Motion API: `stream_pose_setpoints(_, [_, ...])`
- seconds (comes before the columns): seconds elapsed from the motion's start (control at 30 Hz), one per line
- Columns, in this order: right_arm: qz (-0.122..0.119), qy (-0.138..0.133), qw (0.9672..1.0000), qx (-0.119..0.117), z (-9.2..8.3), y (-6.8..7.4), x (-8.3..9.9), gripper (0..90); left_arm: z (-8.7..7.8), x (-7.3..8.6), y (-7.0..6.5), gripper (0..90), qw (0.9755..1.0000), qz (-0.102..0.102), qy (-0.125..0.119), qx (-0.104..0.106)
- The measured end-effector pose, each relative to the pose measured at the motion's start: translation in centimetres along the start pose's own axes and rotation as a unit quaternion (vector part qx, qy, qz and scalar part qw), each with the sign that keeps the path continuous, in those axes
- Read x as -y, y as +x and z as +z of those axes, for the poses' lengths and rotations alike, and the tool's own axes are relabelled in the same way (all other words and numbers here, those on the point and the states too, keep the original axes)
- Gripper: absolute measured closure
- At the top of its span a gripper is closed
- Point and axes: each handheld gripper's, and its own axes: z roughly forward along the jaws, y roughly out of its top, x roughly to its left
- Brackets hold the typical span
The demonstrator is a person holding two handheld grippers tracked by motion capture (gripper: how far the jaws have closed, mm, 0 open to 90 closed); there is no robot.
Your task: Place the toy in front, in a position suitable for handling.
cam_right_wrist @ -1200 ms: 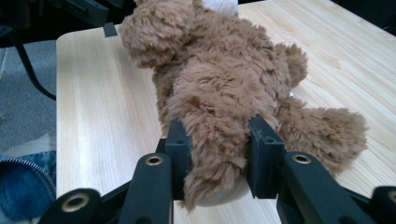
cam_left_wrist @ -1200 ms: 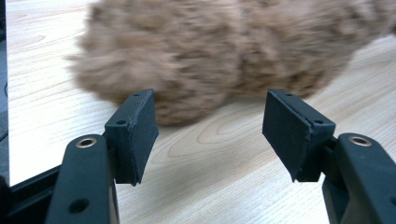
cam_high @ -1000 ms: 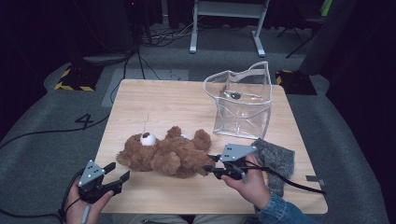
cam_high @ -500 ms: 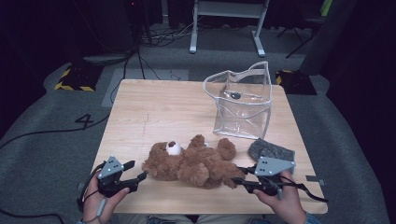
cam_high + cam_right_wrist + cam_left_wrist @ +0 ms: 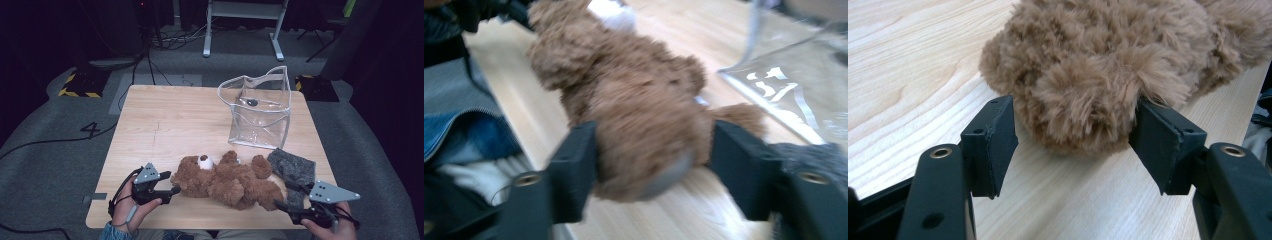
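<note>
Worktop (image 5: 165,125): pale wood, square, seen from above.

Bear (image 5: 227,179): brown plush, lying lengthwise along the near edge of the worktop, white muzzle (image 5: 205,161) up, head toward the left tongs, feet toward the right.

Left tongs (image 5: 172,191): at the bear's head end, released. In the left gripper view a tuft of fur (image 5: 1088,100) sits between the pads, which stand either side without pressing it.

Right tongs (image 5: 281,205): at the near right corner, at the bear's foot. Jaws have just been opening; the foot (image 5: 649,155) lies between them, the pads wide and not clamped on it.

Bag (image 5: 260,107): clear plastic, upright, behind the bear.

Cloth (image 5: 292,167): grey felt, flat, just right of the bear, near the right tongs.
</note>
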Motion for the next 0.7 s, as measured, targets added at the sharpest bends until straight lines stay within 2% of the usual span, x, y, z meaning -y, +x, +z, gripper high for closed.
stream_pose_setpoints(0.17, [0.019, -0.023, 0.9994, 0.019, -2.2, -0.5, -0.6, 28.7, 0.1, -0.5, 0.6, 35.5, 1.0, 0.003, -0.006, 0.007])
stream_pose_setpoints(0.23, [0.036, -0.027, 0.9977, 0.051, -3.2, -1.8, -1.1, 30.8, 0.0, -0.8, 0.9, 35.5, 0.9999, -0.001, -0.01, 0.011])
stream_pose_setpoints(0.3, [0.038, -0.027, 0.9971, 0.06, -3.3, -2.3, -1.1, 32.2, -0.1, -1.1, 1.1, 35.5, 0.9998, 0.002, -0.014, 0.012])
stream_pose_setpoints(0.4, [0.057, -0.003, 0.9944, 0.089, -2.5, -4.5, -0.6, 37.2, -0.3, -1.6, 1.3, 35.4, 0.9996, -0.002, -0.019, 0.02])
stream_pose_setpoints(0.43, [0.09, 0.006, 0.9913, 0.096, -1.4, -5.9, 0.1, 41.9, -0.3, -1.9, 1.4, 35.4, 0.9995, -0.002, -0.023, 0.021])
stream_pose_setpoints(0.47, [0.09, 0.006, 0.9913, 0.096, -1.4, -5.9, 0.1, 41.9, -0.2, -2.0, 1.5, 35.4, 0.9995, -0.002, -0.023, 0.023])
stream_pose_setpoints(0.53, [0.136, 0.014, 0.986, 0.095, 0.3, -7.6, 1.5, 45.1, 0.0, -2.3, 1.6, 35.3, 0.9995, -0.003, -0.022, 0.024])
stream_pose_setpoints(0.6, [0.139, 0.018, 0.9851, 0.1, 0.7, -7.8, 1.8, 45.0, 0.3, -2.6, 1.6, 35.3, 0.9995, -0.001, -0.017, 0.026])
stream_pose_setpoints(0.63, [0.145, 0.027, 0.9826, 0.113, 1.8, -8.5, 2.8, 45.1, 0.4, -2.7, 1.6, 35.2, 0.9995, 0.0, -0.017, 0.028])
stream_pose_setpoints(0.67, [0.145, 0.027, 0.9826, 0.113, 1.8, -8.5, 2.8, 45.1, 0.5, -2.8, 1.6, 35.2, 0.9995, -0.001, -0.017, 0.026])
stream_pose_setpoints(0.7, [0.154, 0.037, 0.9798, 0.122, 2.7, -9.0, 3.5, 45.7, 0.6, -2.8, 1.6, 35.2, 0.9994, -0.004, -0.019, 0.029])
